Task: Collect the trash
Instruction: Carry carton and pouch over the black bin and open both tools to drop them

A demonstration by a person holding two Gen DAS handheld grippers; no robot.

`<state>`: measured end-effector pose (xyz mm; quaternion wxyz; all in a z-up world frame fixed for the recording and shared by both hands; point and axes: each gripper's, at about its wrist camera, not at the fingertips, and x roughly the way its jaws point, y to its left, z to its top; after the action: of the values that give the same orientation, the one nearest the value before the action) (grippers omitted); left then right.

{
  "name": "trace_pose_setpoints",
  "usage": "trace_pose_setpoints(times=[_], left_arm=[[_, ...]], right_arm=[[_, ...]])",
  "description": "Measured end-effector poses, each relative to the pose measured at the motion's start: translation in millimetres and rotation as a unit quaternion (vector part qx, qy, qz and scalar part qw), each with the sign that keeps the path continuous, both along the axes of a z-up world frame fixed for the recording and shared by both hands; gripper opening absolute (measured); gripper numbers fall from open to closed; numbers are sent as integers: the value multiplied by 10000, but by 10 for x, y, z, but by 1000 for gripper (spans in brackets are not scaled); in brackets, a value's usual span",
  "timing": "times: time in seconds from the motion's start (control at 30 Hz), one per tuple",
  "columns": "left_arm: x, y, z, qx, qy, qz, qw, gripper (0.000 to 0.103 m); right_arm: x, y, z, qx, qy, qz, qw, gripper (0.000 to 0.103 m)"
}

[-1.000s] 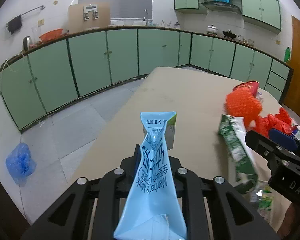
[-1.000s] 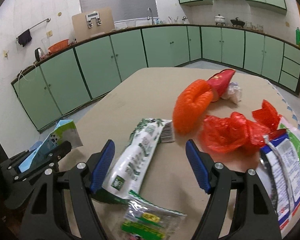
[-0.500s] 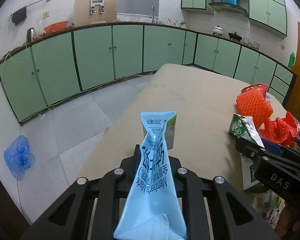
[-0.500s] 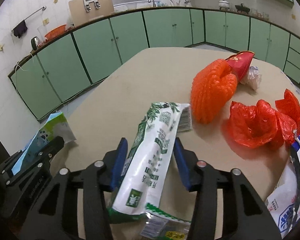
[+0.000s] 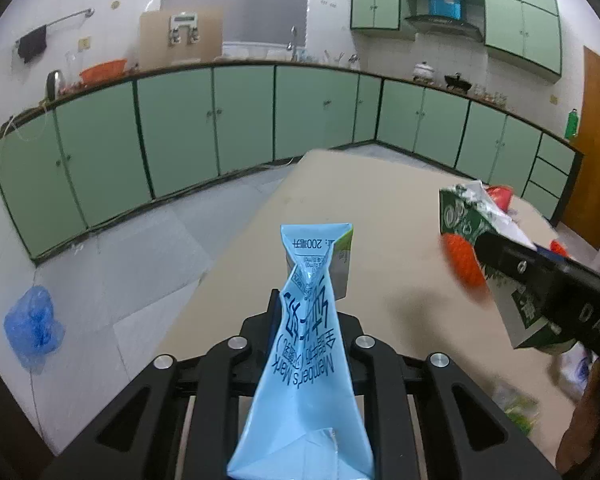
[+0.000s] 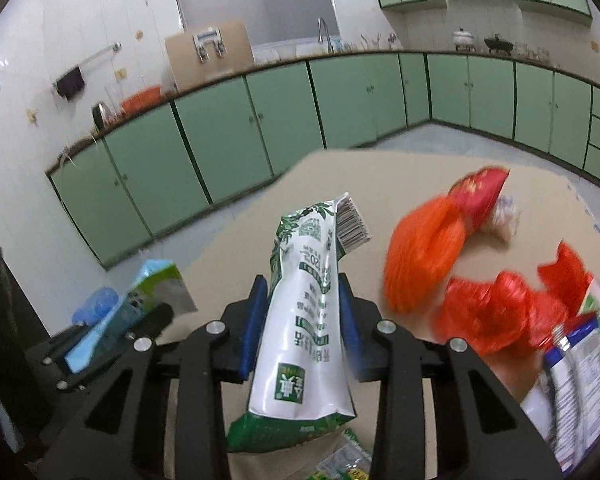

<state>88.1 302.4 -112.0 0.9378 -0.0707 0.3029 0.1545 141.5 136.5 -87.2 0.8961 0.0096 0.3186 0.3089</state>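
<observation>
Both hands loaded for the bin: the left gripper point(image 5: 306, 316) pinches a flattened light-blue milk carton point(image 5: 306, 360) while the right gripper point(image 6: 302, 316), jaws just closing, clamps a green-and-white plastic food pouch point(image 6: 304, 320) above the beige table point(image 6: 380, 168).

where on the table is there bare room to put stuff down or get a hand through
Bare tabletop runs along the far end, and down the side nearest the cabinets, left of the orange net. The other side is crowded: orange net, red pouch, red bag and packets lie close together, with more wrappers at the near edge.
</observation>
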Motion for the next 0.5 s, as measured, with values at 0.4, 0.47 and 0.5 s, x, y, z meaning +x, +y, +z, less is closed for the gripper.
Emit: trace_pose_setpoints(times=[0.4, 0.47, 0.5], left_arm=[[438, -963, 464, -11, -476, -1055, 9933, 19], [532, -1199, 507, -94, -531, -1311, 9899, 19], [589, -1355, 531, -135, -561, -1474, 9874, 19]], right_arm=[[-8, -1209, 577, 186, -591, -716, 9955, 33], [-14, -1449, 628, 148, -660, -924, 9934, 33], [-17, -1600, 652, 119, -692, -1042, 9921, 33]])
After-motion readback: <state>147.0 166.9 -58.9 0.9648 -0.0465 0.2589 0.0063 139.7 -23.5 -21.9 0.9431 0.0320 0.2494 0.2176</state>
